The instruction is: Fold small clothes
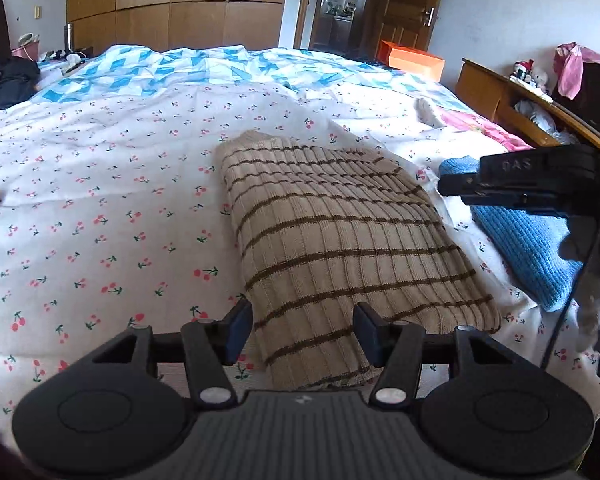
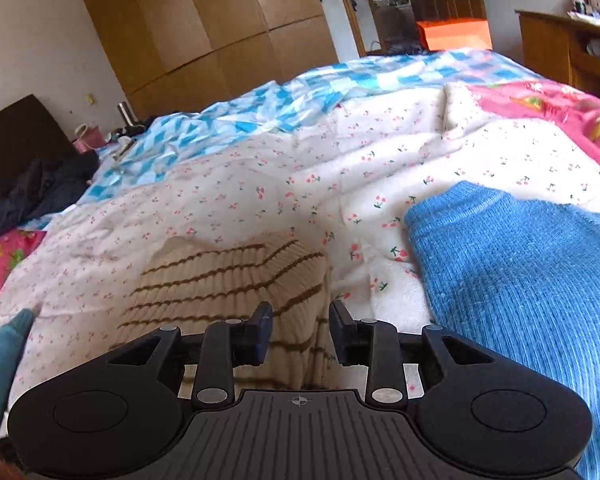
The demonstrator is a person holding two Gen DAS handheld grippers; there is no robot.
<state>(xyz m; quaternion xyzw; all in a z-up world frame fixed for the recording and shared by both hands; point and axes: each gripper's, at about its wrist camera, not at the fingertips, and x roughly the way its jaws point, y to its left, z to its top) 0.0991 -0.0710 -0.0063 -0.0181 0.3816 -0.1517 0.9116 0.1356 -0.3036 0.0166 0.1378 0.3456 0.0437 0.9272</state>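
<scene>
**Folded striped sweater on the bed, both grippers empty**

So the beige ribbed sweater with brown stripes [image 1: 332,240] lies folded into a neat rectangle, running from the centre of the left wrist view down to the bottom middle. It rests on the white cherry-print bedspread [image 1: 100,200]. The left gripper [image 1: 304,330] sits at the sweater's near edge with its fingers spread wide, one over the bedspread at the sweater's left edge, one over the knit, gripping nothing that I can see.

In the right wrist view the right gripper [image 2: 300,330] is spread apart too, nothing between the fingers, with the sweater's right edge [image 2: 236,280] just beyond and below them. A blue knit garment [image 2: 520,280] fills the right side of that frame, just beside the striped one but with a strip of bedspread between them. In the left view, the right gripper pokes in at the right edge, above the blue knit [image 1: 516,240].

Blue-and-white checked quilt [image 1: 180,68] across the upper part, wooden wardrobe [image 1: 180,0] behind it.
</scene>
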